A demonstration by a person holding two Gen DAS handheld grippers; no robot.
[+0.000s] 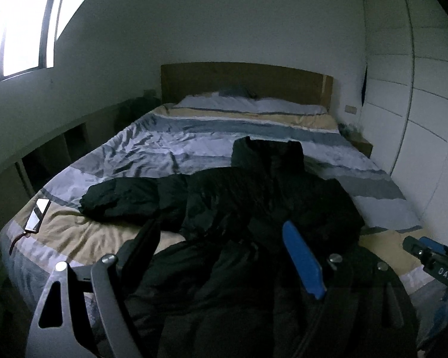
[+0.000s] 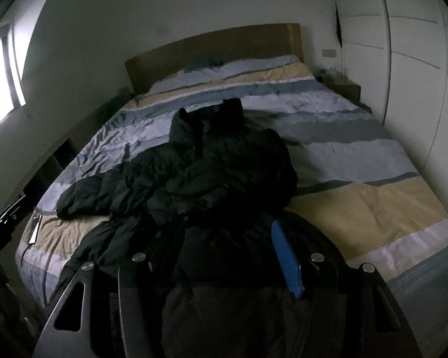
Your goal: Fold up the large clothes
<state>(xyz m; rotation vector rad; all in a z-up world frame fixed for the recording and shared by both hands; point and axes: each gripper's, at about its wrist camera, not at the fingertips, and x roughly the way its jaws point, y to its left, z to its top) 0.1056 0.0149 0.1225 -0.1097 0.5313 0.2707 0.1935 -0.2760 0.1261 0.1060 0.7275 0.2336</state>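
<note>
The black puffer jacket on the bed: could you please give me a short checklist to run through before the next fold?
1. Black puffer jacket lies on the bed: ok.
2. Jacket spread flat: not ok, body bunched, only one sleeve stretched out.
3. Left gripper free of fabric: ok, jaws wide, nothing seen pinched.
4. Right gripper free of fabric: cannot tell, dark fabric fills the gap.
5. Phone clear of the jacket: ok, apart from the sleeve at the bed's corner.
</note>
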